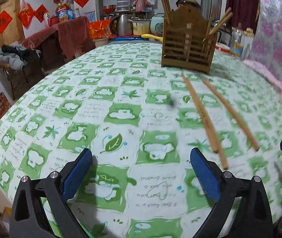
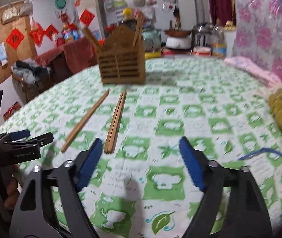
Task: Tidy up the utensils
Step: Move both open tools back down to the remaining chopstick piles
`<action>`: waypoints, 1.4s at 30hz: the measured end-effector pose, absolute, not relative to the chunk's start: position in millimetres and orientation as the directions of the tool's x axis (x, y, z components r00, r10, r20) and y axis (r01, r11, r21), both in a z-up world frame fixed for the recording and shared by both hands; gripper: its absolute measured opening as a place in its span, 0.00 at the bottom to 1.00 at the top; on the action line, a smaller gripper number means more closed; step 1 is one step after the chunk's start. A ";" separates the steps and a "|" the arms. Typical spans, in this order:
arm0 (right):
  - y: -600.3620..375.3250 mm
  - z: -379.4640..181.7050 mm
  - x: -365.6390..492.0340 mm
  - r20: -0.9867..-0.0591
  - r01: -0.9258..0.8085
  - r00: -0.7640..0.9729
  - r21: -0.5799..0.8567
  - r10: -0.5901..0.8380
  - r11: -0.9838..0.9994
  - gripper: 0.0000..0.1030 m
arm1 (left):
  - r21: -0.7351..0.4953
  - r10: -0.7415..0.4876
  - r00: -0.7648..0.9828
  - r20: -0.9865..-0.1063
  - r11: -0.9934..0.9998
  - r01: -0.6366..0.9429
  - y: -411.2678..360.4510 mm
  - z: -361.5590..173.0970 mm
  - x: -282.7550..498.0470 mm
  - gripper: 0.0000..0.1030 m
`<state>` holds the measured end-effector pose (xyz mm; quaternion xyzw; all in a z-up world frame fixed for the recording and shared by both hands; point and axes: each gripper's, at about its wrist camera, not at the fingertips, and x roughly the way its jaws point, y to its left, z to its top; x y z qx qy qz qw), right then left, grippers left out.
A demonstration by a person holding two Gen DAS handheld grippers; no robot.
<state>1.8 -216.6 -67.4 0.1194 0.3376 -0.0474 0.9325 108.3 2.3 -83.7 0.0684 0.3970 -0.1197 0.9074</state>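
My left gripper (image 1: 141, 170) and right gripper (image 2: 141, 158) are both released; chopsticks (image 2: 115, 123) lie just ahead of my right gripper's left finger.

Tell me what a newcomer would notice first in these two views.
The green-and-white patterned tablecloth fills both views. At its far side stands a wooden slatted utensil holder with chopsticks already upright in it. In front of it, loose chopsticks lie flat on the cloth, just ahead of the open left gripper and open right gripper.
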 end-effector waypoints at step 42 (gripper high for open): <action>-250.0 -87.2 23.2 -0.707 0.188 0.688 0.391 0.164 0.901 0.27 | 0.111 -0.189 0.630 -0.753 0.908 0.405 -37.2 -86.4 99.1 0.95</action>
